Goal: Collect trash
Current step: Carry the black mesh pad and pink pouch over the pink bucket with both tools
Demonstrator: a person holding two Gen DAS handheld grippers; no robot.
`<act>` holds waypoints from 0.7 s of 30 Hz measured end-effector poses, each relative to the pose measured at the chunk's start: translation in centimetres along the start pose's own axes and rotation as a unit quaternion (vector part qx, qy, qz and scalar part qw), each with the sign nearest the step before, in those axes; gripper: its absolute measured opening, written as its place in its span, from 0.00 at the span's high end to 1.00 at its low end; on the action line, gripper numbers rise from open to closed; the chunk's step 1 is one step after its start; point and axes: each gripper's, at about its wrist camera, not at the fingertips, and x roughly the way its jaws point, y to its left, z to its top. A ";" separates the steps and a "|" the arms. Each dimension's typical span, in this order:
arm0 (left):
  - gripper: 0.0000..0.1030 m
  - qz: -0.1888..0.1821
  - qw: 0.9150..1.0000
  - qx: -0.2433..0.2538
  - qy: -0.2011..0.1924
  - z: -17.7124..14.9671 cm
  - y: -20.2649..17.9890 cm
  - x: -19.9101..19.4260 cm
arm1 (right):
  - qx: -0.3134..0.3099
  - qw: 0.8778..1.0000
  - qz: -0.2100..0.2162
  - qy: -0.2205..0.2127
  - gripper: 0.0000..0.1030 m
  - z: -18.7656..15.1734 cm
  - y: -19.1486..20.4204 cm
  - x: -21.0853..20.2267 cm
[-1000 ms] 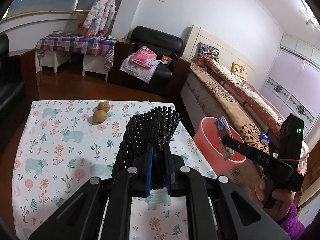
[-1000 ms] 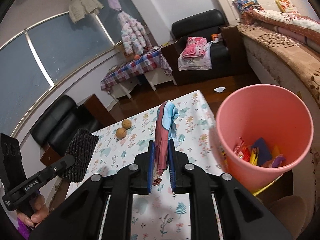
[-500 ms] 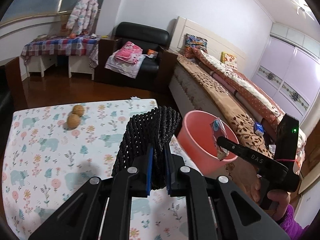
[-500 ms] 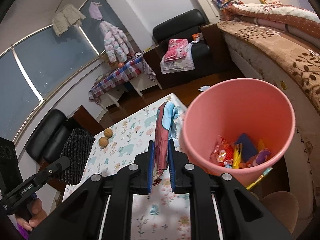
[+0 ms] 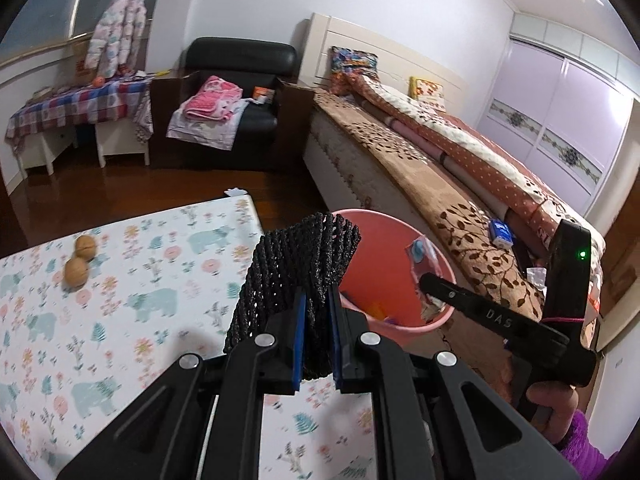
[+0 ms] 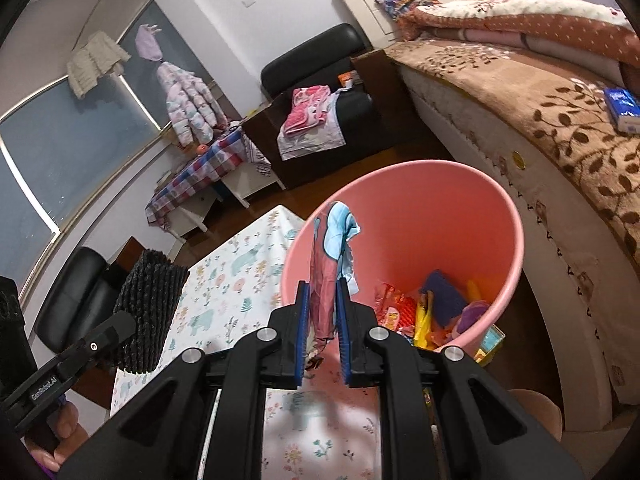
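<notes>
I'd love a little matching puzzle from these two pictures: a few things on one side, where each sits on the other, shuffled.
Things:
1. black mesh piece
2. crumpled wrapper
3. two walnuts
4. blue box

Places:
A. on the bed
B. in the left hand-held gripper
C. on the floral tablecloth
D. in the right hand-held gripper

Pairs: 1-B, 2-D, 3-C, 4-A

The bin (image 6: 404, 216) is coloured pink, the mesh (image 5: 296, 268) black. The tablecloth (image 5: 132, 280) is printed with bears and flowers.
</notes>
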 end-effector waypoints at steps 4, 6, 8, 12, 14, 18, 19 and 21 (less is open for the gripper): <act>0.91 -0.013 1.000 0.014 0.004 0.7 -1.6 1.5 | 0.006 1.000 -0.007 -0.003 0.87 0.4 -1.0 0.1; 0.91 -0.017 1.000 0.022 0.008 0.9 -2.4 2.4 | 0.012 1.000 -0.012 -0.001 0.87 0.6 -1.5 0.2; 0.91 -0.021 0.999 0.028 0.014 1.1 -3.0 3.5 | 0.018 1.000 -0.016 0.002 0.87 0.6 -1.9 0.3; 0.91 -0.028 0.999 0.034 0.027 1.5 -3.9 5.4 | 0.028 0.999 -0.022 0.009 0.87 0.8 -2.8 0.8; 0.91 -0.029 0.998 0.035 0.032 1.5 -4.1 6.1 | 0.030 0.999 -0.024 0.012 0.87 0.9 -3.2 1.1; 0.91 -0.028 0.998 0.038 0.044 1.5 -4.5 7.9 | 0.036 0.999 -0.029 0.017 0.87 1.1 -3.8 1.7; 0.91 -0.027 0.998 0.039 0.047 1.5 -4.5 8.3 | 0.038 0.999 -0.031 0.019 0.87 1.1 -4.0 1.9; 0.91 -0.027 0.997 0.039 0.053 1.4 -4.6 9.1 | 0.041 0.998 -0.033 0.021 0.87 1.2 -4.3 2.0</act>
